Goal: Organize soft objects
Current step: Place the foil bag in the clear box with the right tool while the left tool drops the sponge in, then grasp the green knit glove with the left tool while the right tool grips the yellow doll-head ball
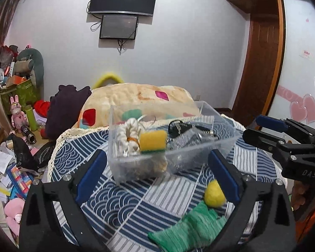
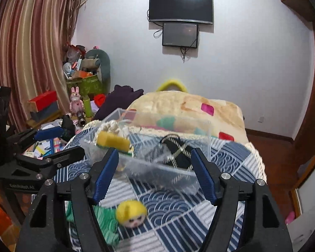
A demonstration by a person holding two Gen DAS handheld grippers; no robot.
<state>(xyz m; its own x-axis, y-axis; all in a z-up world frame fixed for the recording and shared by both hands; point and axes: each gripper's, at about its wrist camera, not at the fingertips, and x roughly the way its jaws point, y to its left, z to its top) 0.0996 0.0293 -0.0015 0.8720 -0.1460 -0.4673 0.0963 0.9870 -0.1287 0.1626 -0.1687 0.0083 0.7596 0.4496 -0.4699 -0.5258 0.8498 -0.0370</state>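
Clear bin ahead of both tools already holds sponge, rope, dark strap — mostly done, I judge. Left tool and right tool gape wide, empty; doll lies on the desk below them, unsorted.

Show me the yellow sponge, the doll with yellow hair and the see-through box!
yellow rectangular sponge (image 1: pixel 153 140), left wrist view, its front face.
small doll with yellow hair (image 2: pixel 131 212), right wrist view, its head.
clear plastic box (image 1: pixel 201 157), left wrist view, its front wall.
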